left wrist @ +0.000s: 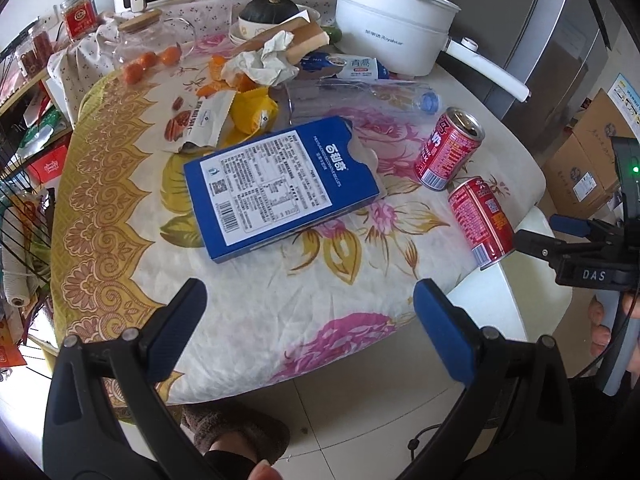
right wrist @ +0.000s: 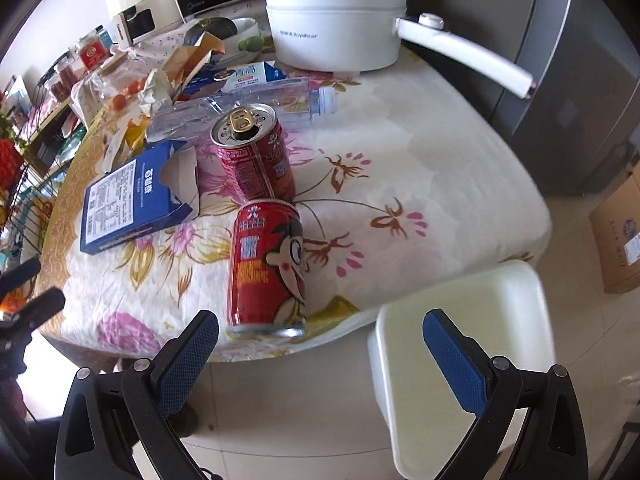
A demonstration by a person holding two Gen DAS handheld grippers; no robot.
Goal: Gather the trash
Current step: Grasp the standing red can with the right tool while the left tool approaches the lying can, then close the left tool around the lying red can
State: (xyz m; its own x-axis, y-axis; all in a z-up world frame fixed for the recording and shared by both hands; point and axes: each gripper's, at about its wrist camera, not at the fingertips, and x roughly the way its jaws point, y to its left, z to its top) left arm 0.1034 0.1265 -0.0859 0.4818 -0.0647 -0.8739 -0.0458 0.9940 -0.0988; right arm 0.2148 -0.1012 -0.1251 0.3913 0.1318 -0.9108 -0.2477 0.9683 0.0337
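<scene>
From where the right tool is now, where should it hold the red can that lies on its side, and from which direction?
Grip the lying can across its round middle, coming from the table edge. Its bottom rim faces the open right tool, so the fingers can pass along both curved sides.

Left gripper [left wrist: 310,298] hangs over the near table [left wrist: 120,208] edge, jaws spread wide, holding nothing. Blue box [left wrist: 276,184] lies flat mid-table, label side up; behind it a crumpled tissue [left wrist: 264,60], yellow wrapper [left wrist: 256,110] and clear bottle [left wrist: 360,94] on its side. To the right, one red can [left wrist: 450,148] stands tilted, another [left wrist: 482,222] lies at the edge near the right gripper [left wrist: 536,236], jaws apart.
</scene>
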